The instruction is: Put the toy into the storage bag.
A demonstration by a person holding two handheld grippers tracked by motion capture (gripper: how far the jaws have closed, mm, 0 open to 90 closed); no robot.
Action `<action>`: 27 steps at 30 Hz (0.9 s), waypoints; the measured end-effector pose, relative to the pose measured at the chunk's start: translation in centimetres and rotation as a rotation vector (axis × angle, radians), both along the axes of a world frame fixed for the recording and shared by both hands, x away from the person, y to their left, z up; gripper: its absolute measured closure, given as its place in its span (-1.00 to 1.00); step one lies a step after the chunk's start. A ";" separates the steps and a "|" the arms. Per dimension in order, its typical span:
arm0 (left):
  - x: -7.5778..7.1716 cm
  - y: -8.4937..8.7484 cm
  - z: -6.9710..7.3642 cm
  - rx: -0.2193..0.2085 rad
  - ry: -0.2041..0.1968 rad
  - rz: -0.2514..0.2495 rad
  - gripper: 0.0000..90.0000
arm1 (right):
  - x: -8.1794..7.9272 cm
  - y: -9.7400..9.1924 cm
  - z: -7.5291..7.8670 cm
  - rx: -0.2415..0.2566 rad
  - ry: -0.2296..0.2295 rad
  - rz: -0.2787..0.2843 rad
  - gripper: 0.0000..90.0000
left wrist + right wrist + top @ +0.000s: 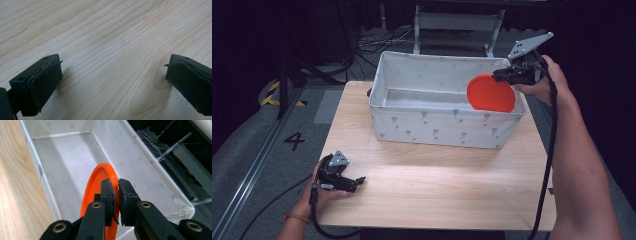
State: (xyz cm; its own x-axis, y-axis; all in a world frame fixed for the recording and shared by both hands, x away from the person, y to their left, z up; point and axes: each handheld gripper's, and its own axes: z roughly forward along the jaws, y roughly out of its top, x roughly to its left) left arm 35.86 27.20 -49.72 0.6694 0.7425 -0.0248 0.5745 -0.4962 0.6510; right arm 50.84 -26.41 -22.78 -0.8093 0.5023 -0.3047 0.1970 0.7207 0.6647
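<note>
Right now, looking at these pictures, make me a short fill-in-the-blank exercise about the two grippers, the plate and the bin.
1. The right gripper is shut on the rim of a plate whose colour is ____.
2. The plate hangs on edge over the right end of the white fabric ____.
3. The left gripper, with nothing between its jaws, is ____.
4. The bin stands on a table made of ____.

Missing words: orange; bin; open; wood

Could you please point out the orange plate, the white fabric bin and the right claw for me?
orange plate point(490, 93), high view, middle of its face.
white fabric bin point(437, 127), high view, front wall.
right claw point(117, 185), right gripper view, between the fingertips.
</note>
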 end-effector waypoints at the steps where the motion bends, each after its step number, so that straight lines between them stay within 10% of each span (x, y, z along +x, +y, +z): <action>1: 0.0 0.0 0.0 0.000 0.000 0.000 -0.98 | 0.0 0.0 -0.3 -0.005 0.010 0.004 0.84; 27: 0.0 0.0 0.0 0.003 -0.003 0.004 -0.97 | 0.0 1.0 -6.5 -0.239 0.206 0.142 0.84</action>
State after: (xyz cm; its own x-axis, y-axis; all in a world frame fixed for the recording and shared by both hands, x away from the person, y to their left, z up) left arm 35.81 27.20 -49.71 0.6664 0.7453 -0.0201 0.5744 -0.4961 0.6511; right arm 50.87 -25.41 -29.24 -0.9226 0.3144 -0.2234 0.1961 0.8812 0.4302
